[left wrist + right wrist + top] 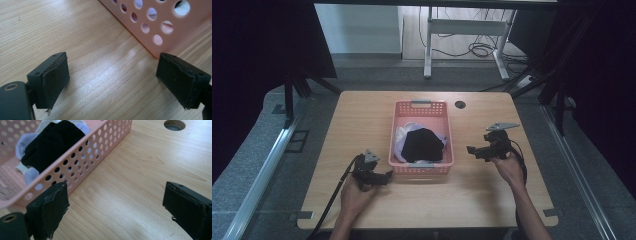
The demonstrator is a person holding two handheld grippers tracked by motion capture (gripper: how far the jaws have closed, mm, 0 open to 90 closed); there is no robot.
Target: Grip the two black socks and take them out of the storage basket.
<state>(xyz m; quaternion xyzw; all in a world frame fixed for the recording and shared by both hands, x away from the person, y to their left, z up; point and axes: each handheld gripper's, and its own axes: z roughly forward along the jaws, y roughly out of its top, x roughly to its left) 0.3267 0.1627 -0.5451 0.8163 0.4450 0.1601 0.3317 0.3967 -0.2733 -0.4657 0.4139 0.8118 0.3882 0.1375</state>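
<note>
Meanwhile, a pink plastic basket [421, 169] sits at the middle of a pale wooden table [362, 115], holding the work's own things: a black cloth [424, 145] folded into a rough square and laid on top of white cloth [402, 137] that shows around its edges. Both lie inside the basket, below its rim.

A person's hands come in from the near edge, one gripper each side of the basket. The left gripper [388, 175] rests low near the basket's near left corner, its jaws spread wide with nothing between them; from its own camera the bare wood grain shows between the pads [53, 82] and the basket's wall stands just beyond. The right gripper [470, 149] is held above the table to the basket's right, its jaws likewise standing wide and empty, pointed toward the basket's side wall.

With the cloth in the basket and both hands off to the sides, the placing looks done, and the hands appear parked clear of the load.

The basket is thin moulded plastic, its walls pierced with rows of round holes, with grey handle pieces at each end. Foam-like black pads on the jaws look frayed at their edges. A round cable hole [460, 104] is cut into the tabletop behind the basket.
</note>
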